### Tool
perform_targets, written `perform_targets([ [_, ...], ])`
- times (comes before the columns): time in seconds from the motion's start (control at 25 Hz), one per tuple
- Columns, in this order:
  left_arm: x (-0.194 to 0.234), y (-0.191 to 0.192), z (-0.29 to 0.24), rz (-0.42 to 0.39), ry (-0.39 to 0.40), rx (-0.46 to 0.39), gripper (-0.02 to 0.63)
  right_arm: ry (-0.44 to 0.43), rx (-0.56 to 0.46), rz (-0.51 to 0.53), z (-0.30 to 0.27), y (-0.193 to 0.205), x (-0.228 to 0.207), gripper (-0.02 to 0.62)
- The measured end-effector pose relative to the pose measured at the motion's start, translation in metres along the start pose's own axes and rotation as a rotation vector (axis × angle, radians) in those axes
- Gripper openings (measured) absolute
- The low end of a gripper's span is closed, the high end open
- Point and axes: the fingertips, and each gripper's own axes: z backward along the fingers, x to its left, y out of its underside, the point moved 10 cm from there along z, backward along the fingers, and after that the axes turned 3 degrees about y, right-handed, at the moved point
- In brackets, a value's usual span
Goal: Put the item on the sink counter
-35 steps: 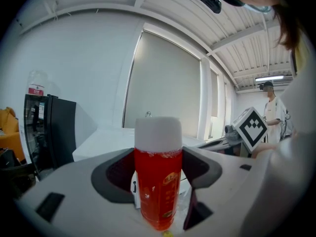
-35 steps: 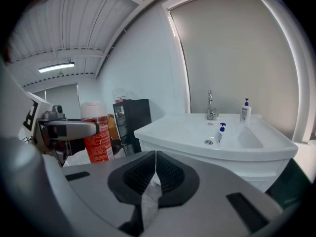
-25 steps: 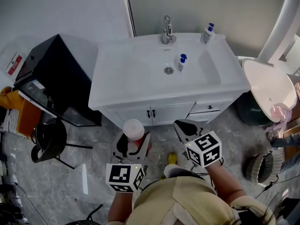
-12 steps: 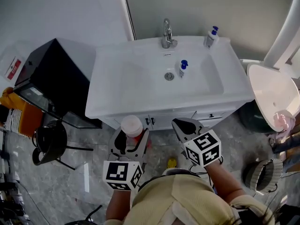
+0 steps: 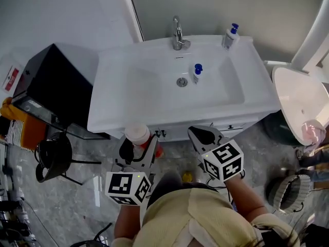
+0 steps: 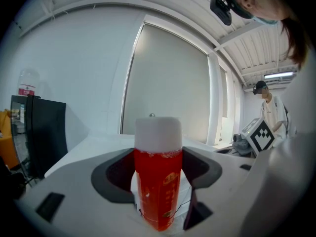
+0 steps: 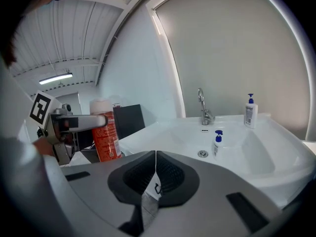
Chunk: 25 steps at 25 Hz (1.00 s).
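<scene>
My left gripper (image 5: 136,149) is shut on a red spray can with a white cap (image 5: 137,135), held upright just in front of the white sink counter (image 5: 118,107). In the left gripper view the can (image 6: 158,181) stands between the two dark pads. From the right gripper view the can (image 7: 105,132) appears at the left, clamped by the left gripper. My right gripper (image 5: 204,136) is shut with nothing in it, jaws touching (image 7: 154,174), to the right of the can and below the counter's front edge.
A faucet (image 5: 177,35) stands at the back of the basin. One blue-capped bottle (image 5: 196,73) sits in the basin, another (image 5: 230,36) on the back right corner. A black cabinet (image 5: 51,86) stands left of the sink, a white tub (image 5: 300,102) right.
Both grippers and the can have come closer to the counter's front edge; the sink now sits lower and nearer in the head view. Both grips are unchanged.
</scene>
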Motion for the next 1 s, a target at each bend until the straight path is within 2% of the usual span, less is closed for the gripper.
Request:
perform_targets([
  [0.36,0.013,-0.011,-0.030,-0.018,0.030,0.001,0.316,-0.021,-0.005,-0.037,-0.020,-0.010,-0.012,0.026],
  [1.0,0.069,-0.044,-0.109,-0.029,0.095,-0.012,0.316,0.018,-0.034,-0.060,-0.087,-0.060,-0.043,0.026],
])
